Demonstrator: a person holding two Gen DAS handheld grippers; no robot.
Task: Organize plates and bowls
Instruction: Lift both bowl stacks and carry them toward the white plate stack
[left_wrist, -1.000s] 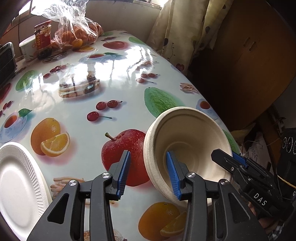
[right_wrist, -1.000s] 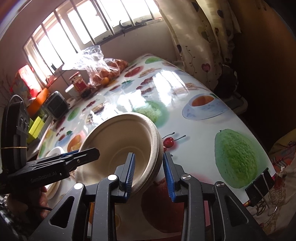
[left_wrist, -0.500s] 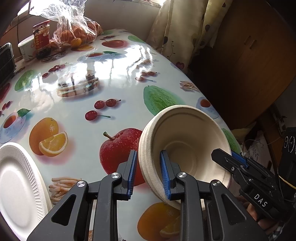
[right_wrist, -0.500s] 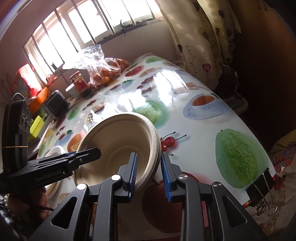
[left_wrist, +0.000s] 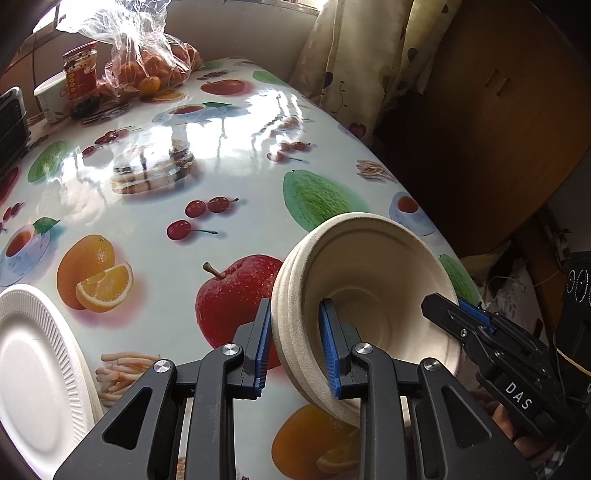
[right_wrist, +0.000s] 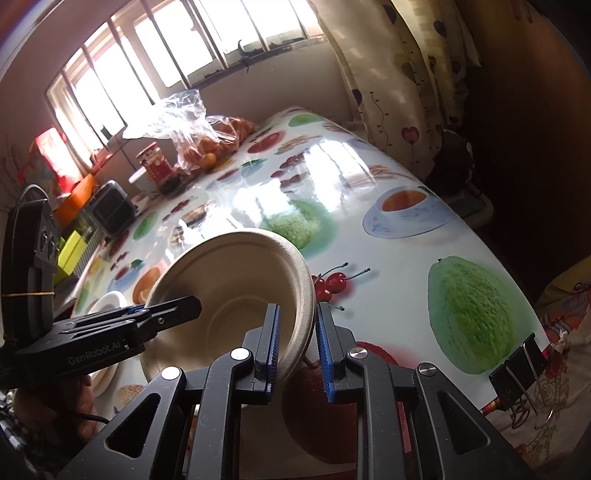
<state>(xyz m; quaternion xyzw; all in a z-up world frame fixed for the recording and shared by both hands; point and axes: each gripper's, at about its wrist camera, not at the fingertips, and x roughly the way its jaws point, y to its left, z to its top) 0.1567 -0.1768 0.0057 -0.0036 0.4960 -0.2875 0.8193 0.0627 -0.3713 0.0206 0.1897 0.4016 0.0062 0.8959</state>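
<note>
A stack of beige paper bowls is held tilted above the fruit-print tablecloth. My left gripper is shut on the stack's left rim, one finger inside the bowl, one outside. My right gripper is shut on the opposite rim of the bowls. Each gripper shows in the other's view: the right one at the bowl's right edge, the left one at its left edge. A white ribbed paper plate lies on the table at lower left.
A bag of oranges, a red jar and a white cup stand at the table's far end. A dark box sits at the far left. A curtain and a wooden cabinet stand to the right. A binder clip grips the table edge.
Both grippers have closed from open onto opposite rims of the bowl stack. The stack has tilted a little more upright.
</note>
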